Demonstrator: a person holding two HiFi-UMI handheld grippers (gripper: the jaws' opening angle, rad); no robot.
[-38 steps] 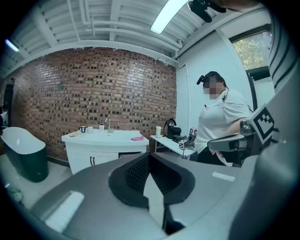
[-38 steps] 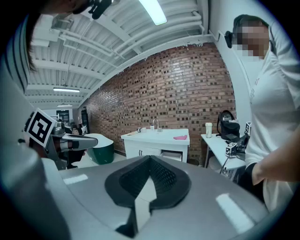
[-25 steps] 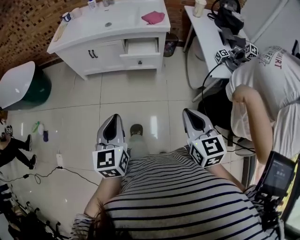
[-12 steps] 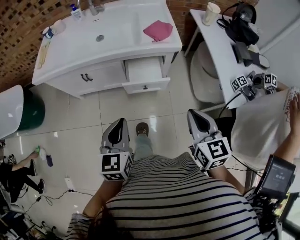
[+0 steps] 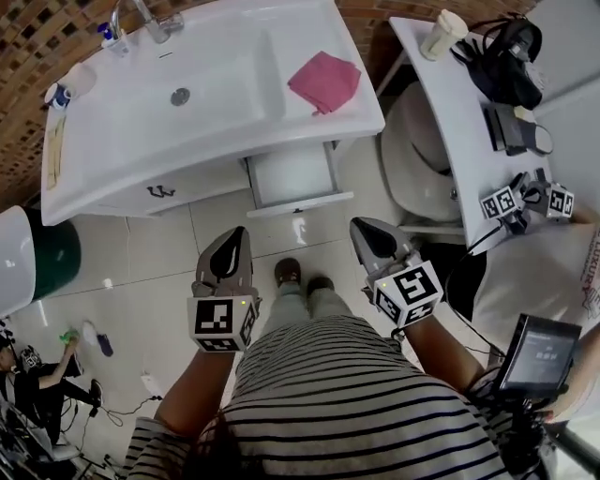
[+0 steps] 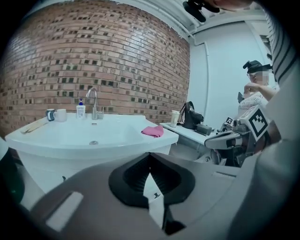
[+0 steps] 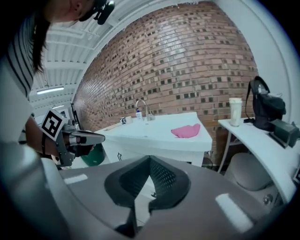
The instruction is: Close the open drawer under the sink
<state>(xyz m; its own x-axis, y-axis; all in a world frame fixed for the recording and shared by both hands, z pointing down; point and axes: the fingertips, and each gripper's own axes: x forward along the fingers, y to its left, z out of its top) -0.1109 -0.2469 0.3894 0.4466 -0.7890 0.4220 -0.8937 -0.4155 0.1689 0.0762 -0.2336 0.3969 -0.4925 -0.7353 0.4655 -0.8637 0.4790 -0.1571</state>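
White vanity cabinet [image 5: 159, 192] stands ahead of both tongs, and its right-hand drawer [image 5: 293, 175] is pulled out, open, inside looks bare. The drawer front sits ahead of and between the two tong tips, near them but apart from both.

Left tongs [image 5: 232, 248] point forward at the drawer's left side. The left gripper view shows the pads meeting at the tip, closed with nothing between them. Right tongs [image 5: 367, 236] point at the drawer's right side. The right gripper view shows the same: tips together, nothing held. Both hang over the tiled floor [image 5: 141, 272], with the person's shoes [image 5: 288, 272] between them.

Sink basin [image 5: 141, 112] lies above the drawer, further ahead of the left tongs, with the faucet [image 5: 150, 21] at its far edge by the brick wall [image 6: 93, 61]. A pink cloth [image 5: 323, 82] lies on the sink top, ahead of the right tongs and directly above the drawer.

A white side worktop [image 5: 459, 94] stands to the right of the right tongs, carrying a paper cup [image 5: 442, 35] and a black bag [image 5: 511, 56]. A pale stool [image 5: 417, 150] stands between the worktop and the vanity.
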